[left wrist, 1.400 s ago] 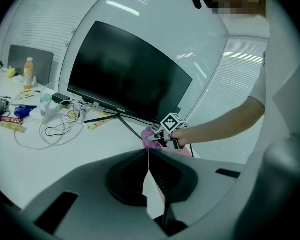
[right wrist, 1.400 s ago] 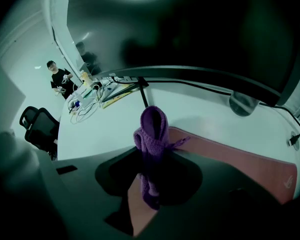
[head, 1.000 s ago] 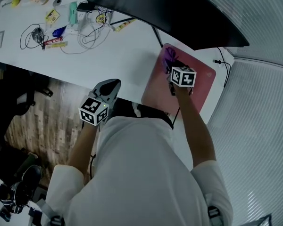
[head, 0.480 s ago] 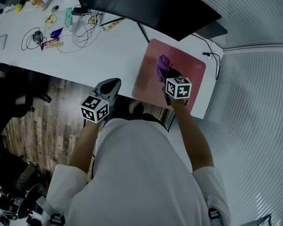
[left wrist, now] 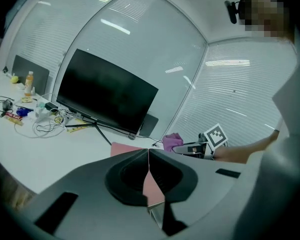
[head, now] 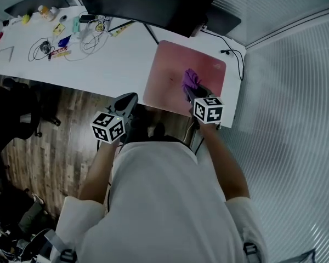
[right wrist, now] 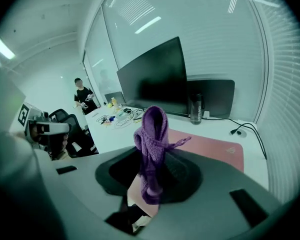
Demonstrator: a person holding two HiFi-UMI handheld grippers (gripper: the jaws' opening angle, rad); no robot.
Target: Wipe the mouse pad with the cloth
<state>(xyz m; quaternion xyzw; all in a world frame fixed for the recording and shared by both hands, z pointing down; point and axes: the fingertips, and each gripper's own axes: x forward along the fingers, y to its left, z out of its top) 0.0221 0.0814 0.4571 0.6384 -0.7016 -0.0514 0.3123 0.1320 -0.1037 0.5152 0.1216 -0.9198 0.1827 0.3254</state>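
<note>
Over the near right part of the pink mouse pad (head: pixel 167 73), the right gripper (head: pixel 194 93) pinches the purple cloth (head: pixel 189 79), seemingly mid-wipe. Next, it likely needs pressing down and sweeping left. The left gripper (head: pixel 125 103) hangs empty, jaws pressed together.

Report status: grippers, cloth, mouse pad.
Left gripper shut, empty, near desk edge. Right gripper shut on purple cloth, over mouse pad. Nothing else on pad.
</note>
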